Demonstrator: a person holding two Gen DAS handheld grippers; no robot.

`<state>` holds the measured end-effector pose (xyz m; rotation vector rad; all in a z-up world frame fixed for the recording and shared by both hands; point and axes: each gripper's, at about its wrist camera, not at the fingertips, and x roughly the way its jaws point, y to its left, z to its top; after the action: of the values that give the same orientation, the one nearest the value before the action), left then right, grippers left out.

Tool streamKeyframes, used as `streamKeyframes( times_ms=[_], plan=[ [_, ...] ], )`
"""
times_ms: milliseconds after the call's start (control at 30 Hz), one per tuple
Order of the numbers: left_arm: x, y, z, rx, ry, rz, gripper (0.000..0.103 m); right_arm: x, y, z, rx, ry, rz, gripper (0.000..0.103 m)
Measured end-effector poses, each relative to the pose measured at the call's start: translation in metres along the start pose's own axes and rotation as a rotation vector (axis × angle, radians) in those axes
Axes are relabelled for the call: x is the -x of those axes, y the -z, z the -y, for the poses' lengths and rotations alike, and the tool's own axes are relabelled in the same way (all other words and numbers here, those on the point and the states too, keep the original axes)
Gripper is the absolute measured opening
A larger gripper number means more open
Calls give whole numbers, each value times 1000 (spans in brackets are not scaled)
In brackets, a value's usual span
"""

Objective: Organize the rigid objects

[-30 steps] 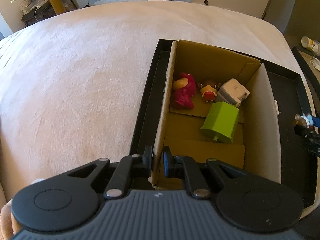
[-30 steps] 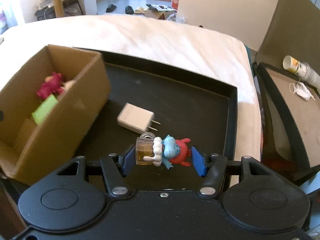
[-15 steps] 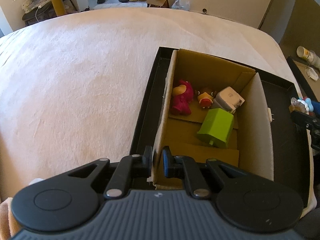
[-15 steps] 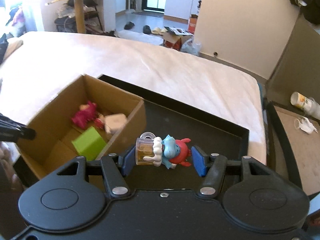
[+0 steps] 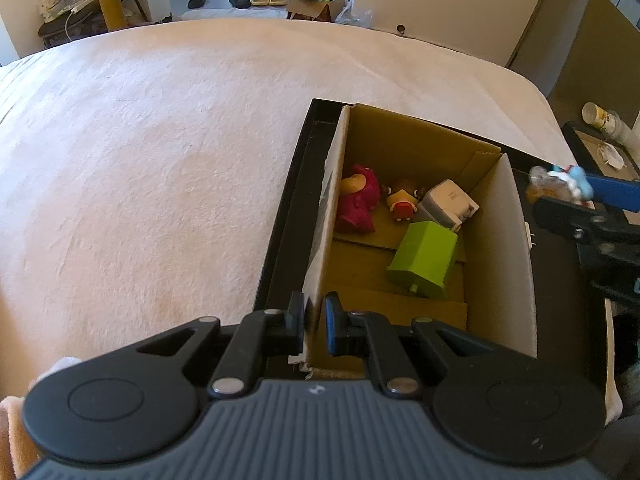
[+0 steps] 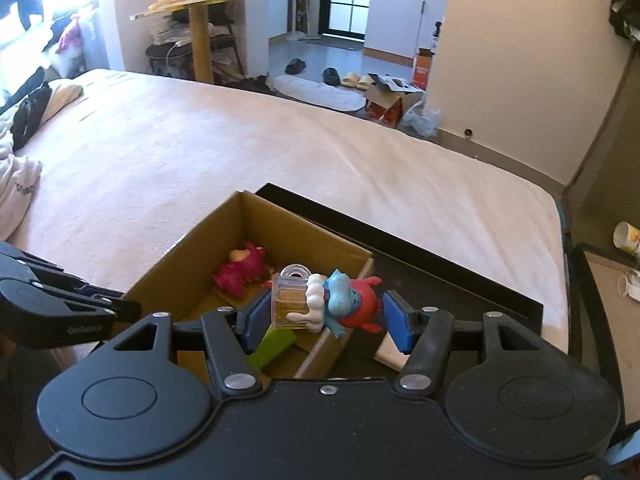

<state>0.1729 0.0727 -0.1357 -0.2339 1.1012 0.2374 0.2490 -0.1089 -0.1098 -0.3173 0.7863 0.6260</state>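
Work surface is a bed (image 6: pixel 200 152) with a pale pink, short-pile fuzzy cover; beyond its far edge a tiled floor with slippers (image 6: pixel 354 79), a round wooden-post table (image 6: pixel 200 20) piled with clutter, cream walls, a kitchen doorway behind. A shallow matte-black tray (image 5: pixel 280 232) lies on the cover, an open corrugated cardboard box (image 5: pixel 516 264) inside it. Box holds a magenta bear figure (image 5: pixel 358 200), a small orange figure (image 5: pixel 402 202), a white boxy charger (image 5: pixel 448 202) and a lime-green plastic block (image 5: pixel 426 260). Left gripper (image 5: pixel 315 322) is clamped on the box's near-left wall edge. Right gripper (image 6: pixel 325 314) grasps a glossy blue-and-red toy figure (image 6: pixel 344 302) hugging a clear amber mug, above the box's right wall. A flat white adapter (image 6: pixel 390 354) lies on the tray beside the box.
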Motion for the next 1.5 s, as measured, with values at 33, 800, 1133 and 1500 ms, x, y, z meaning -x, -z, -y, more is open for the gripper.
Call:
streamKeyframes(
  times_ms=[33, 800, 1133, 1500],
  plan=[
    [0, 0, 0, 1, 2, 1, 9, -2, -1, -3, 5, -2, -3, 58],
    [-5, -2, -12, 34, 45, -15, 10, -58, -10, -44, -46, -101, -127, 58],
    [-9, -4, -11, 33, 42, -26, 10, -74, -8, -43, -88, -141, -159, 59],
    [-11, -4, -9, 28, 33, -36, 10, -73, -8, -40, -138, -167, -144, 61]
  ],
)
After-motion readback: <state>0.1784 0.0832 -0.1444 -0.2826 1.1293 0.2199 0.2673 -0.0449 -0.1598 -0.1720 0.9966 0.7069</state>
